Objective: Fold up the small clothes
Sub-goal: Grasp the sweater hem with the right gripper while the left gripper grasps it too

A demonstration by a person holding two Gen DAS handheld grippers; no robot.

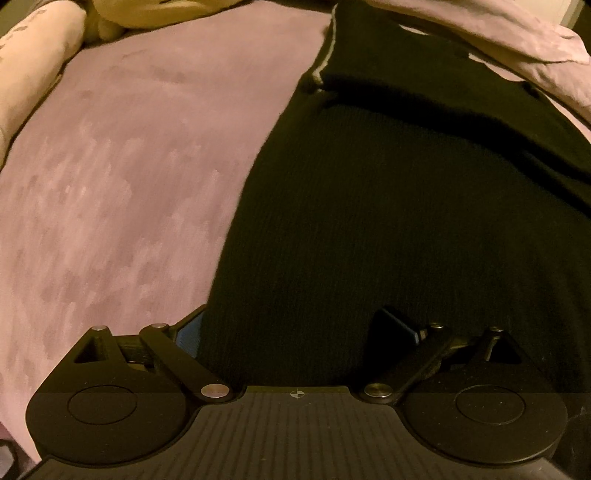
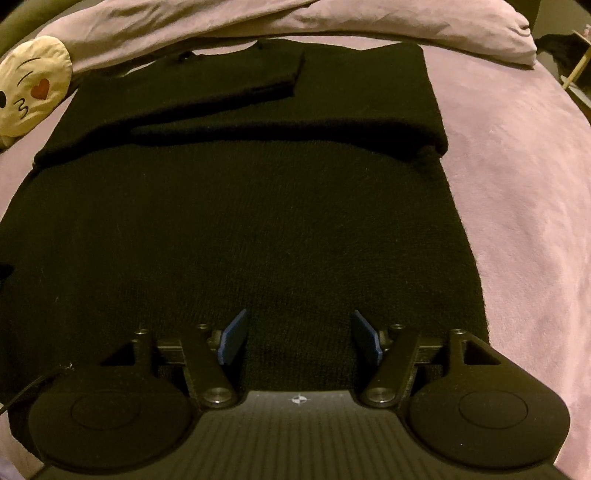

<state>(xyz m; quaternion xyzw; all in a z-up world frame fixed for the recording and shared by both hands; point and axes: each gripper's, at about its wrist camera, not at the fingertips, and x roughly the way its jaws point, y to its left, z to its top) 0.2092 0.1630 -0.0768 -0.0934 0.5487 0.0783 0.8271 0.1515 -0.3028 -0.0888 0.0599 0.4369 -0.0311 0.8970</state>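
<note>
A black knit sweater [image 2: 258,206] lies flat on a pink bedspread [image 2: 517,184], its sleeves folded across the upper part [image 2: 229,88]. In the left wrist view the same sweater [image 1: 388,221] fills the right half, its left edge running down the frame. My left gripper [image 1: 295,328] is open over the sweater's near left edge, with its left pad partly behind the cloth edge. My right gripper [image 2: 298,336] is open over the sweater's near hem, its blue pads [image 2: 234,338] apart with black knit between them.
A yellow emoji cushion [image 2: 29,85] lies at the far left beside the sweater. Pink pillows or a rolled duvet [image 2: 332,22] lie along the far side. A pale patterned pillow [image 1: 33,66] sits at the left in the left wrist view, on the pink bedspread [image 1: 129,184].
</note>
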